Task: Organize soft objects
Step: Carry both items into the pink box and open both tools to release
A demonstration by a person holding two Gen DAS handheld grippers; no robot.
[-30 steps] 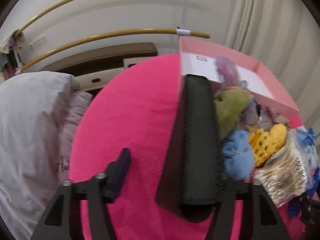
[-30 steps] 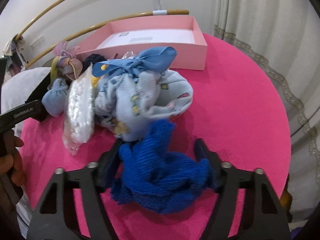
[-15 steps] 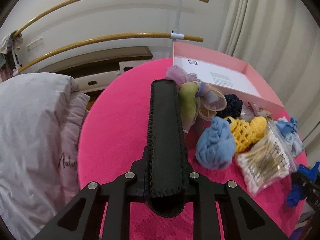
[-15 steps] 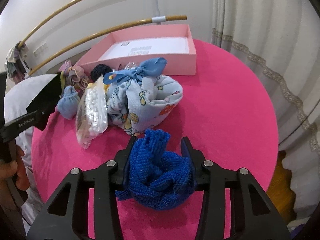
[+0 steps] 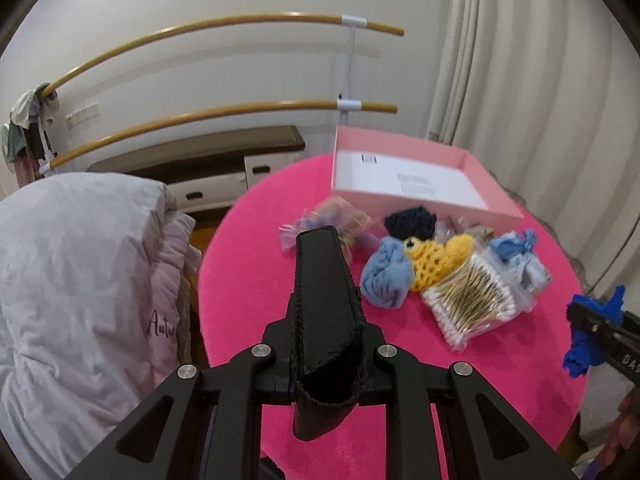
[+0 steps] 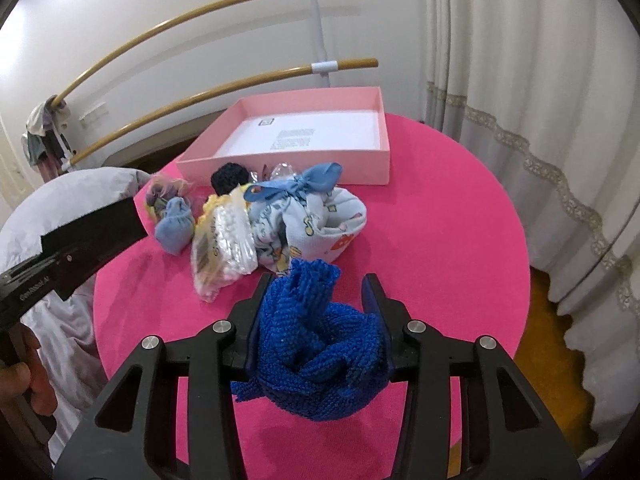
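My left gripper (image 5: 326,328) is shut on a long black case (image 5: 324,280), held above the pink round table (image 5: 248,280); the case also shows in the right wrist view (image 6: 92,224). My right gripper (image 6: 318,284) is shut on a bunched blue knitted cloth (image 6: 316,340), lifted off the table. On the table between them lies a pile: a light blue sock ball (image 5: 386,276), a yellow crochet piece (image 5: 436,256), a bag of cotton swabs (image 5: 472,304) and a printed pouch with a blue bow (image 6: 312,216). Behind the pile stands an open pink box (image 6: 288,168) with only white paper inside.
A dark crochet ball (image 6: 230,178) and a pastel scrunchie (image 5: 332,220) lie by the box's front wall. A white quilt (image 5: 80,280) lies at the table's left edge. Wooden rails (image 5: 200,124) run along the wall and a curtain (image 6: 540,120) hangs at the right.
The left jaws have shut on the black case and pulled it up and back from the pile. The right jaws have shut on the blue cloth and raised it off the table.
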